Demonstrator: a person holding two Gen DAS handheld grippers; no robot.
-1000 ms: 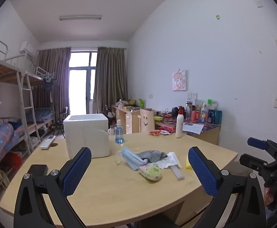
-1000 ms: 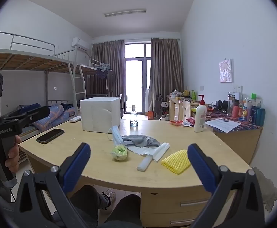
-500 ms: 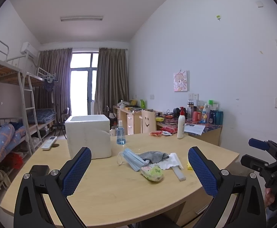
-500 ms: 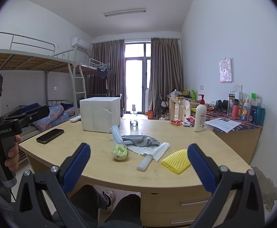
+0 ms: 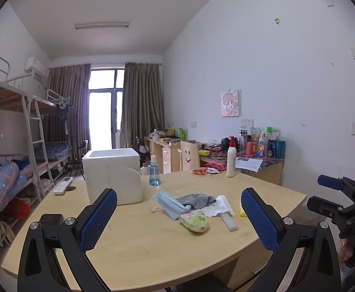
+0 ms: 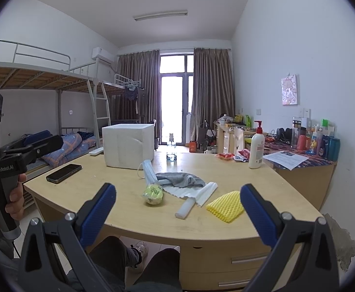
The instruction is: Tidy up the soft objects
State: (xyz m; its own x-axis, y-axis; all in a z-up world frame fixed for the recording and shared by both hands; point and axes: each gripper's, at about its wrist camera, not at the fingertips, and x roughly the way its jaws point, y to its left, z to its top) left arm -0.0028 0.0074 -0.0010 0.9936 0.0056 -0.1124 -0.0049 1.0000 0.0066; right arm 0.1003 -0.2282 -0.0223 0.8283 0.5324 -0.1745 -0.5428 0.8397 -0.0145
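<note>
On the wooden table (image 5: 133, 243) lie a blue face mask (image 5: 170, 204), a grey sock (image 5: 197, 200), a white ridged foam sheet (image 5: 220, 208), a green-yellow wrapped ball (image 5: 195, 222), a white foam stick (image 6: 186, 208) and a yellow foam net (image 6: 226, 205). A white foam box (image 5: 113, 174) stands behind them, left of the pile. My left gripper (image 5: 178, 215) is open, held short of the table's near edge. My right gripper (image 6: 177, 211) is open too, in front of the table. Neither holds anything.
A black phone (image 6: 64, 172) and a remote (image 5: 63, 185) lie at the table's left. A spray bottle (image 5: 154, 174), lotion bottle (image 6: 256, 147) and snack packets (image 5: 199, 170) stand farther back. A cluttered desk is at the right wall, bunk beds at the left. A person's knees (image 6: 138, 262) are below the table edge.
The left wrist view has shifted slightly, framing the table a little lower. The right gripper has barely moved. Both stay open.
</note>
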